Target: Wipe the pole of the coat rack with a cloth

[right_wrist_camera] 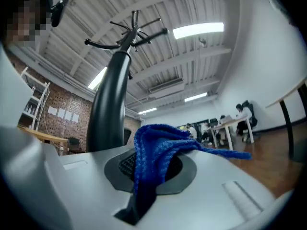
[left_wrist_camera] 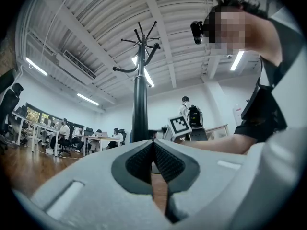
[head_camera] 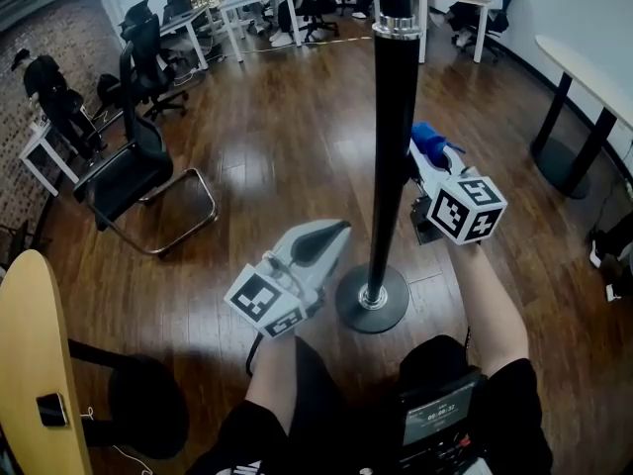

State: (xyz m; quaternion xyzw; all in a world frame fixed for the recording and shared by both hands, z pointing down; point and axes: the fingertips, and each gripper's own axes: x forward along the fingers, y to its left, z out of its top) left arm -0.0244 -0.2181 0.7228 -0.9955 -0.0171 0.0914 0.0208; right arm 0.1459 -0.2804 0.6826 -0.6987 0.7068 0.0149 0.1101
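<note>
A: Where's the pole?

B: The black pole (head_camera: 391, 156) stands upright, running from frame centre up to 12 o'clock in the head view. Its round base (head_camera: 372, 300) sits on the wooden floor (head_camera: 277, 137), just below centre. There's a chrome collar (head_camera: 396, 28) near the top edge. The hooks (left_wrist_camera: 139, 42) show only in the gripper views.

A: And the cloth?

B: The blue cloth (head_camera: 432, 144) is at the pole's 3 o'clock, just beside it. I can't tell whether it touches. In the right gripper view the cloth (right_wrist_camera: 158, 143) bunches over the jaw pads, with a tail hanging toward 3 o'clock. The pole (right_wrist_camera: 108, 114) is close behind, at 10 o'clock.

A: State of the right gripper?

B: The right gripper (head_camera: 423, 156) is clamped on the cloth, with fabric pinched between the pads (right_wrist_camera: 122, 164). Its marker cube (head_camera: 467, 206) faces the camera.

A: Left one?

B: The left gripper (head_camera: 336, 234) is at 8 o'clock of the base, near it but apart. Its jaws are together and hold nothing, tips meeting (left_wrist_camera: 153, 145). From that view the pole (left_wrist_camera: 139, 109) is at 12 o'clock, past the tips.

A: What's around them?

B: A black office chair (head_camera: 138, 166) at 9 o'clock. Desks (head_camera: 237, 8) with seated people at 11 o'clock. A table (head_camera: 584, 67) at 2 o'clock, and a rounded wooden tabletop (head_camera: 35, 364) at 8 o'clock. A chest-mounted device (head_camera: 440, 419) sits at 6 o'clock.
</note>
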